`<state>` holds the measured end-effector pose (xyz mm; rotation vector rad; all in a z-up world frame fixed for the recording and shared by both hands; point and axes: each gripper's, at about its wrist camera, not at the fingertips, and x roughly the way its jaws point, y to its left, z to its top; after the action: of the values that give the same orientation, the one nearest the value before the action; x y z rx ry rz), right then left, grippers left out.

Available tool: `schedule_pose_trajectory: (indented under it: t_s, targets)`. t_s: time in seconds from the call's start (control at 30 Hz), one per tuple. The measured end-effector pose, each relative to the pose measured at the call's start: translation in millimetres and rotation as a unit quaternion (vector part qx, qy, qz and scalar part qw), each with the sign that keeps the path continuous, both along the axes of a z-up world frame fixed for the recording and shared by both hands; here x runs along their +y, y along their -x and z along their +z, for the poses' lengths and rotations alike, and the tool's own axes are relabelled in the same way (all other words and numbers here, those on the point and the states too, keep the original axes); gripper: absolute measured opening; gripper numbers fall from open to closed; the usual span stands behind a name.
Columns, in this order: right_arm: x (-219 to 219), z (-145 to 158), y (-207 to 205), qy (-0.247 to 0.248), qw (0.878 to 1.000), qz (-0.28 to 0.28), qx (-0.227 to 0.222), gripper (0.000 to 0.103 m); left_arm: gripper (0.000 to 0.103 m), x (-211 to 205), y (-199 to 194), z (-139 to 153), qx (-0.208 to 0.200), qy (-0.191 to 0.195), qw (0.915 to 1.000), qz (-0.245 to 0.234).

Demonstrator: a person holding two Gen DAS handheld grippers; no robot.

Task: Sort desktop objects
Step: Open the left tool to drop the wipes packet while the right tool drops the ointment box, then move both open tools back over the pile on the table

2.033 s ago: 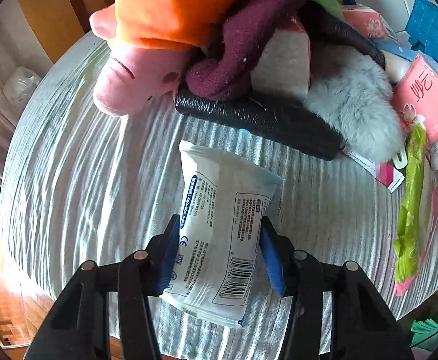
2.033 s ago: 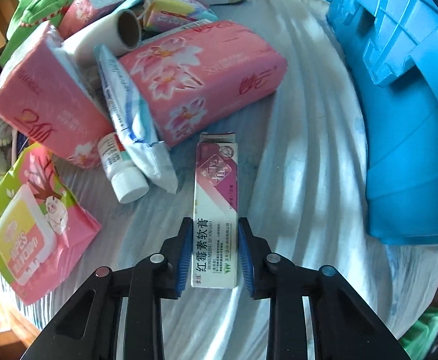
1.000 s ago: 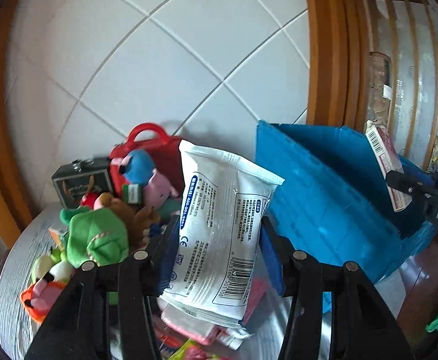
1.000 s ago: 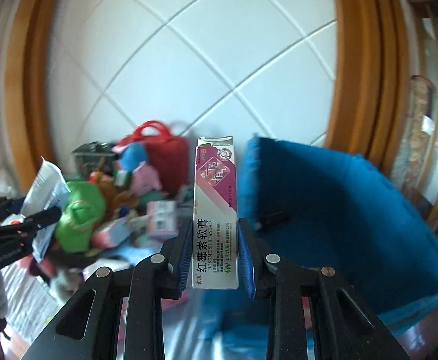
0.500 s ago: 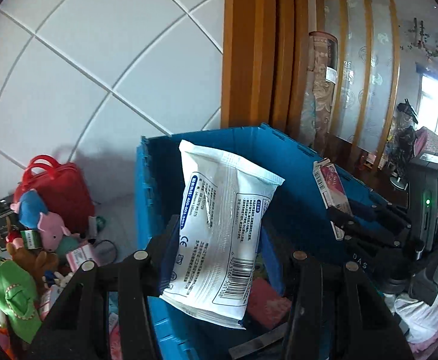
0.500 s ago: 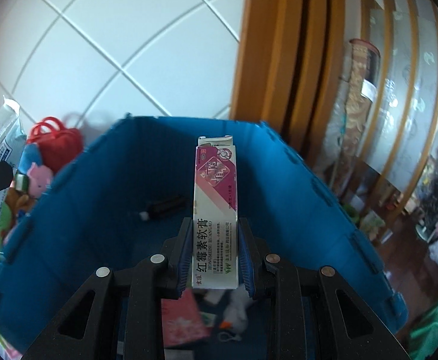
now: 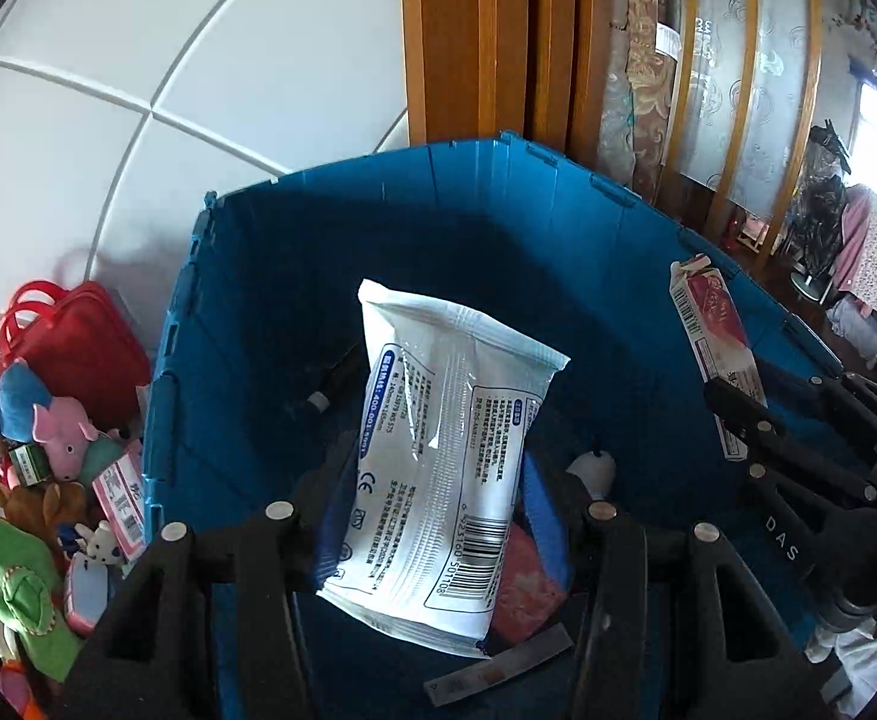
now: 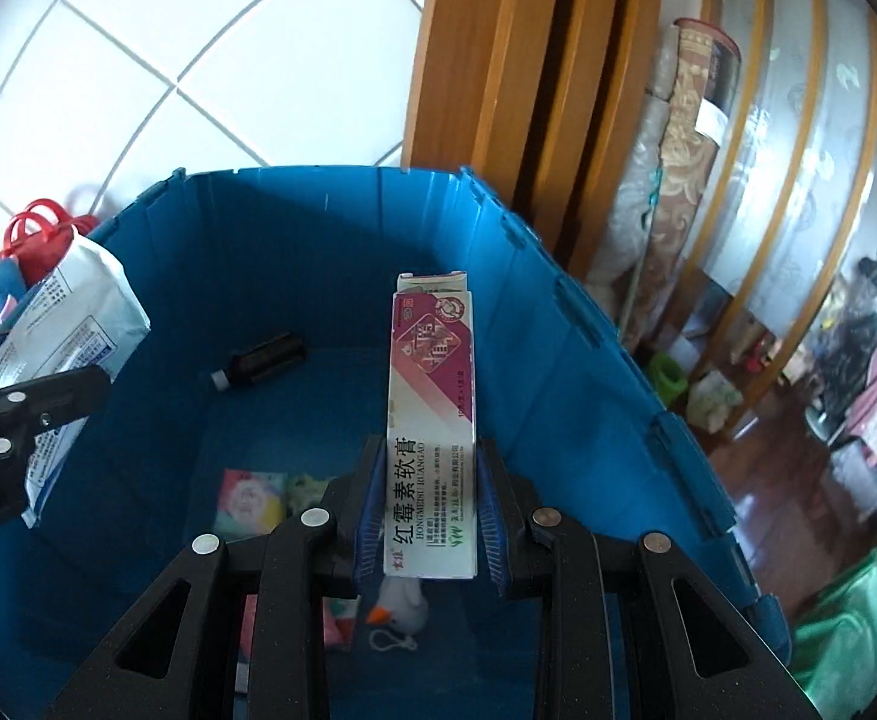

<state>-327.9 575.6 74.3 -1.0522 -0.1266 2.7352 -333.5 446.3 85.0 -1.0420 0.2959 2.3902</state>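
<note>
Both loads have swung from the table to above the blue crate (image 7: 342,252). The left gripper (image 7: 432,516) clamps the white pouch (image 7: 444,438), the right gripper (image 8: 429,510) the ointment box (image 8: 432,414); probably 2 drops next.

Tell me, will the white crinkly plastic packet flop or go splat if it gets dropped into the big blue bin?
The white crinkly plastic packet probably bends softly: its wrapper creases between the left gripper. It looks light and unlikely to break, landing inside the big blue bin.

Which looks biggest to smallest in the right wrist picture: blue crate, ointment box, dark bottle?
1. blue crate
2. ointment box, though it is nearest the camera
3. dark bottle, lying farther back in the crate
</note>
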Motion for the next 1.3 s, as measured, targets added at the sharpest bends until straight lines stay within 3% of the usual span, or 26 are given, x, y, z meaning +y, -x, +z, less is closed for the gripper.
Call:
schedule_pose_trajectory:
  t_s: [0.17, 0.4, 0.53, 0.63, 0.73, 0.8, 0.87, 1.0, 1.1, 1.3]
  targets:
    - [-6.8, -4.1, 1.2, -0.023, 1.000, 0.001, -0.012, 0.028, 0.051, -7.3, 11.6, -9.9, -0.037, -0.006, 0.9992, 0.014]
    - [-10.4, -5.4, 2.8, -0.042, 0.999, 0.000, -0.017, 0.029, 0.052, -8.0, 7.8, -12.4, -0.031, -0.002, 0.9994, 0.017]
    - [-7.9, -5.6, 3.8, -0.035, 0.999, -0.002, -0.019, 0.030, 0.070, -9.5, 8.0, -11.2, -0.025, 0.000, 0.9994, 0.023]
    - [-6.5, -4.8, 3.4, -0.031, 0.999, -0.006, -0.017, 0.034, 0.073, -7.0, 5.3, -10.1, -0.015, 0.010, 0.9996, 0.021]
    - [-5.5, -2.5, 1.4, -0.024, 1.000, -0.007, -0.009, 0.050, 0.073, -8.3, 1.1, -8.4, -0.003, 0.014, 0.9995, 0.028]
    - [-4.6, 0.3, -2.1, -0.015, 1.000, -0.008, 0.003, 0.072, 0.073, -12.6, -2.2, -6.5, 0.002, 0.008, 0.9994, 0.035]
    - [-4.0, 3.0, -4.6, -0.008, 1.000, -0.008, 0.013, 0.084, 0.073, -17.6, -6.4, -3.8, 0.006, 0.000, 0.9992, 0.038]
    - [-2.3, 5.3, -6.8, 0.000, 1.000, -0.013, 0.020, 0.090, 0.073, -29.6, -15.8, 7.0, 0.021, -0.018, 0.9983, 0.051]
    - [-1.4, 9.1, -13.3, 0.016, 0.999, -0.004, 0.040, 0.103, 0.073, -39.4, -25.8, 18.0, 0.045, -0.027, 0.9967, 0.062]
    - [-1.9, 9.4, -24.6, 0.056, 0.997, 0.012, 0.059, 0.103, 0.079, -57.8, -47.9, 36.3, 0.104, -0.038, 0.9904, 0.083]
